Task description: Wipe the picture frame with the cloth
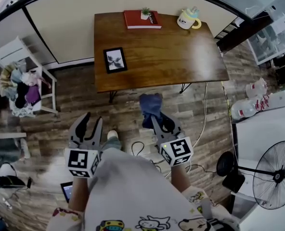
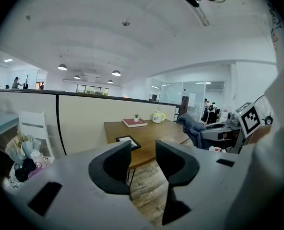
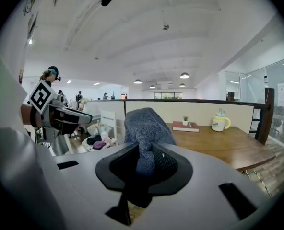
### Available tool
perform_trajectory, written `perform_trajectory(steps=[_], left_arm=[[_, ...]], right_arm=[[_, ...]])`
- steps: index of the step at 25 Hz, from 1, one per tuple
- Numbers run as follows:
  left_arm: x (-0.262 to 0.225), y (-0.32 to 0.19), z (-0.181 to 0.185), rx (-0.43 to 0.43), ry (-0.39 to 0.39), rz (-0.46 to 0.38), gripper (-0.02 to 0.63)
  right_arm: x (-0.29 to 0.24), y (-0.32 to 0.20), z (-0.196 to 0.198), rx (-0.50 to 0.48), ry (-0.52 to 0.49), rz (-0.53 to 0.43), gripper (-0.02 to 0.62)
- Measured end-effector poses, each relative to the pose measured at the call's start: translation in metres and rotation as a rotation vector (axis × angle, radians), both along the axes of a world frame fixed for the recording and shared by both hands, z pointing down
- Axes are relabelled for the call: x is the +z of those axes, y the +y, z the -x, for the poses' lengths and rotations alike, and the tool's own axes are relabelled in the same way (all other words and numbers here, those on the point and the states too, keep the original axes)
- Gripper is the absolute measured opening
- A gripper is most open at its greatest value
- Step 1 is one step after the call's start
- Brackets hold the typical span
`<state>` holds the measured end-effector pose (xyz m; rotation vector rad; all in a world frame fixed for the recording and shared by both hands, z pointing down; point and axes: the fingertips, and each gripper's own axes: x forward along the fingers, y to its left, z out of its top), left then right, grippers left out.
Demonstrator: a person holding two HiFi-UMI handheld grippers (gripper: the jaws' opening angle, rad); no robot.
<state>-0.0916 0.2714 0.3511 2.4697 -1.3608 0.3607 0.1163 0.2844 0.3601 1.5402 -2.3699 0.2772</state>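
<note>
A black picture frame (image 1: 115, 60) lies flat near the left front corner of the brown wooden table (image 1: 181, 61); the left gripper view shows the picture frame (image 2: 128, 141) too. My right gripper (image 1: 156, 121) is shut on a blue-grey cloth (image 1: 150, 106), which sticks up from its jaws over the floor in front of the table. The cloth (image 3: 144, 128) fills the middle of the right gripper view. My left gripper (image 1: 86, 126) is open and holds nothing; it hangs over the floor, short of the table. Between its jaws (image 2: 143, 164) I see only floor and table.
On the table's far side lie a red book (image 1: 141, 19) with a small potted plant (image 1: 146, 13) and a cream mug (image 1: 187, 19). A white chair (image 1: 22, 76) piled with clothes stands left. Cables run over the wooden floor; a fan (image 1: 276, 174) stands at right.
</note>
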Motion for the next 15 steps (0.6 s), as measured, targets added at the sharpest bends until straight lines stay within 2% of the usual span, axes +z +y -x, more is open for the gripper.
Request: perform_trajectory(steps=[7,15], left_arm=[[0.012,-0.034,0.016,0.026,0.003,0.022,0.151],[0.028,-0.041,0.031,0.015,0.014,0.067,0.171]], right_arm=[[0.010,-0.031,0.013,0.028,-0.011,0.022,0.057],[0.014,-0.046,0.020,0.048,0.003,0.046,0.057]])
